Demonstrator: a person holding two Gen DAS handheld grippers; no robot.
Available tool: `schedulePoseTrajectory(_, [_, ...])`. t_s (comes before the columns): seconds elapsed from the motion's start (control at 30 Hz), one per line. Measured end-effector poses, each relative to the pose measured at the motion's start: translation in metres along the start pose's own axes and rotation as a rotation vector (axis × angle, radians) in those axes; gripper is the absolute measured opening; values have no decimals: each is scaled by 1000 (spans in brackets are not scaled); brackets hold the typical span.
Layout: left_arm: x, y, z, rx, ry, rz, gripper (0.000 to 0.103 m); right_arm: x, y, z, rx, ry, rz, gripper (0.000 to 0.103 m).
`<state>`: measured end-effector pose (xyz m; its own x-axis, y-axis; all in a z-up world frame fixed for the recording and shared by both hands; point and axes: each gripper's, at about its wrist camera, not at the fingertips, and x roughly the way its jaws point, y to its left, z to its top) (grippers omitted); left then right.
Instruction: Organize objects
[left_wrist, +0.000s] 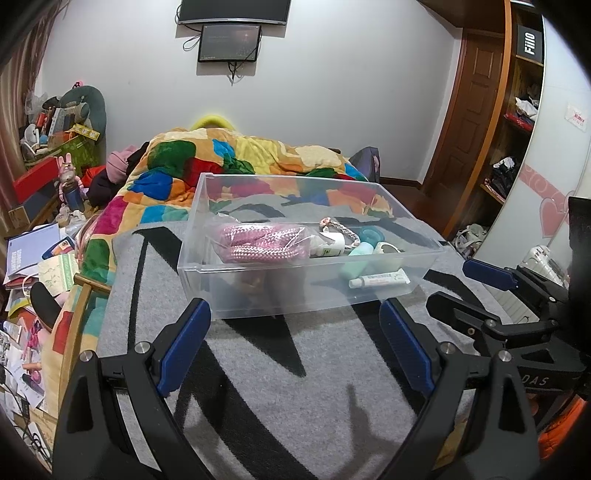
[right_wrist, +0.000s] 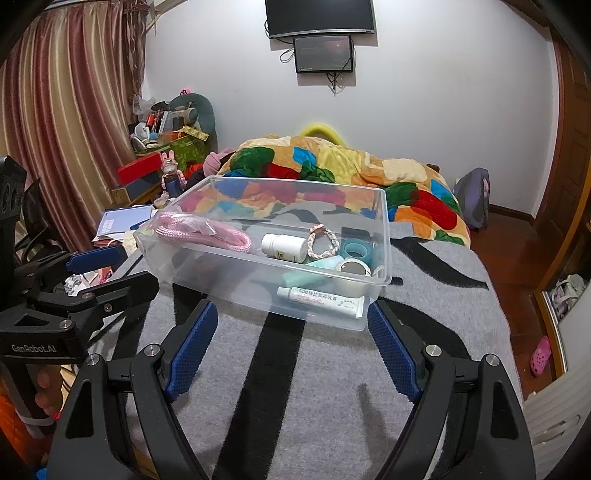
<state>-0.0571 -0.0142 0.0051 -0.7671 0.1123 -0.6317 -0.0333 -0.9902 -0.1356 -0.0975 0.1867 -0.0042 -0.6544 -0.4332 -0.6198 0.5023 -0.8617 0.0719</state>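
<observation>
Bin (right_wrist: 207, 273), clear plastic, sits on the bed's grey-and-black blanket (right_wrist: 317, 384) at the centre of both views, and it already holds every small item in sight. Nothing loose lies on the blanket around it, so I judge the sorting near its end: the collecting looks done, and what remains is probably to move or put away the bin itself. That would call for a hand-held gripper at each side wall, closing on the thin rim evenly so the bin stays level and the contents do not slide.

Counted from largest to smallest, inside the bin: one pink rope (right_wrist: 207, 233) in a clear bag, at the left; one white bottle (right_wrist: 283, 248) lying on its side in the middle; one mint-green bottle (right_wrist: 325, 266) lying beside it; one white tube (right_wrist: 321, 301) along the near wall; one teal tape roll (right_wrist: 355, 250) toward the right; one white tape roll (right_wrist: 354, 268) just in front of it; one braided bracelet (right_wrist: 324, 242) between the white bottle and the teal roll. A brownish shape shows through the near wall in the left view; I cannot tell what it is.

Two grippers, both empty. Left hand-held gripper (left_wrist: 295, 347) hovers low in the frame just short of the near wall, jaws spread wide. Right hand-held gripper (right_wrist: 291, 349) hangs likewise before the near right corner, jaws released.
</observation>
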Motion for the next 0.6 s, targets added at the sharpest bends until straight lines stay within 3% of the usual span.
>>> schedulePoseTrajectory(0.6, [-1, 2, -1, -6, 7, -1, 94, 1, -2, 0, 4, 3, 4, 81])
